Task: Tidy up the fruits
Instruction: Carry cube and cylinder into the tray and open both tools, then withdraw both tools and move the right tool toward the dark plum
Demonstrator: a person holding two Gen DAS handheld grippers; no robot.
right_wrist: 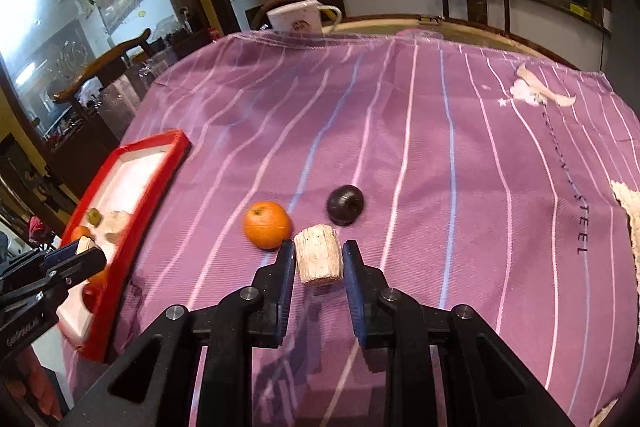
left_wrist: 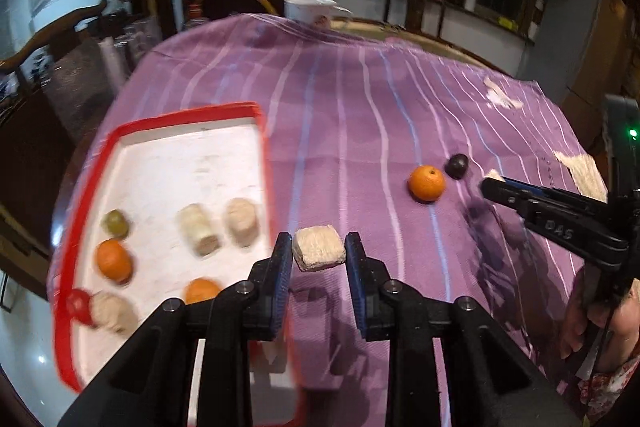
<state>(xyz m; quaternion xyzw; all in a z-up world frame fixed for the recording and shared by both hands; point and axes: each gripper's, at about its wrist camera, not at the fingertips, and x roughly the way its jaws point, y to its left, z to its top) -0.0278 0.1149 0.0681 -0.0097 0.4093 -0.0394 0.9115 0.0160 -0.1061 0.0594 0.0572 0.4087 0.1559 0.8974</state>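
My left gripper (left_wrist: 319, 251) is shut on a beige fibrous chunk (left_wrist: 319, 247), held above the purple cloth just right of the red-rimmed white tray (left_wrist: 262, 155). The tray holds two oranges (left_wrist: 114, 259), a green fruit (left_wrist: 116, 223), a red fruit (left_wrist: 76, 305) and several beige chunks (left_wrist: 200, 230). My right gripper (right_wrist: 318, 263) is shut on a beige cylinder chunk (right_wrist: 318, 259), close to a loose orange (right_wrist: 266, 225) and a dark plum (right_wrist: 345, 205) on the cloth. The orange (left_wrist: 426, 183) and plum (left_wrist: 457, 165) also show in the left wrist view.
A purple striped cloth (right_wrist: 440, 147) covers the round table. A white mug (right_wrist: 298, 15) stands at the far edge. Beige mats lie at the right edge (right_wrist: 630, 215). A chair and a cluttered counter stand behind the table.
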